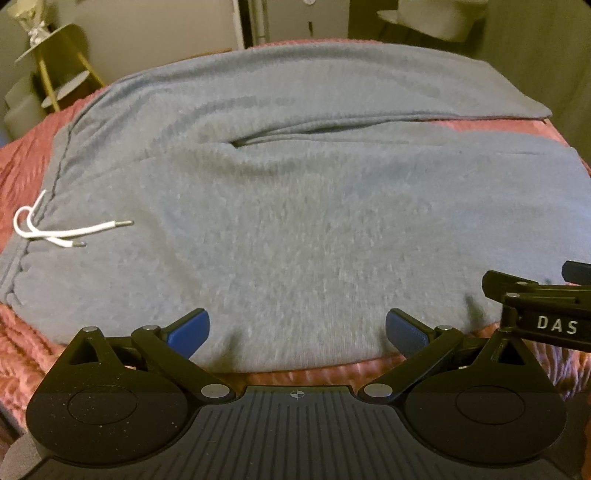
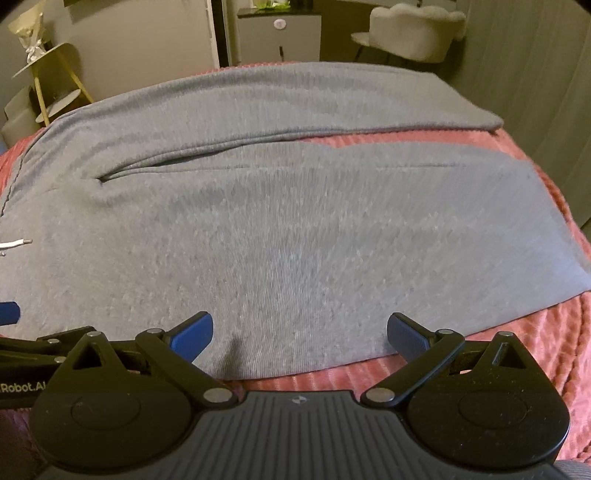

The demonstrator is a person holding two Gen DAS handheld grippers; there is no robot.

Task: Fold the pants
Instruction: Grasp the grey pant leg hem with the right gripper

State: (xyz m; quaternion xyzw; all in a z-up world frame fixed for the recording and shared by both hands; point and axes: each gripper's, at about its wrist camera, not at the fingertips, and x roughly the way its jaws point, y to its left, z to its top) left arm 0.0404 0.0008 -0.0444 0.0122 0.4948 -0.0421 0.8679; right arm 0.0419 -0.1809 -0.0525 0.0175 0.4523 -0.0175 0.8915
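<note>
Grey sweatpants (image 1: 295,206) (image 2: 280,229) lie flat on a pink bedspread (image 1: 26,158) (image 2: 546,332), waistband to the left and both legs running right. A white drawstring (image 1: 66,230) rests by the waistband; its tip (image 2: 16,243) shows at the left edge of the right wrist view. My left gripper (image 1: 297,330) hovers open over the near hem of the front leg, nothing between its blue pads (image 1: 188,332). My right gripper (image 2: 300,332) stands open just to its right over the same near edge. Each gripper's black frame shows in the other's view.
The bed fills the foreground. Behind it stand a gold tiered side table (image 1: 62,62) (image 2: 55,77) at the back left, a white cabinet (image 2: 279,35) in the middle and a pale upholstered chair (image 2: 417,31) at the back right. A wall rises on the right.
</note>
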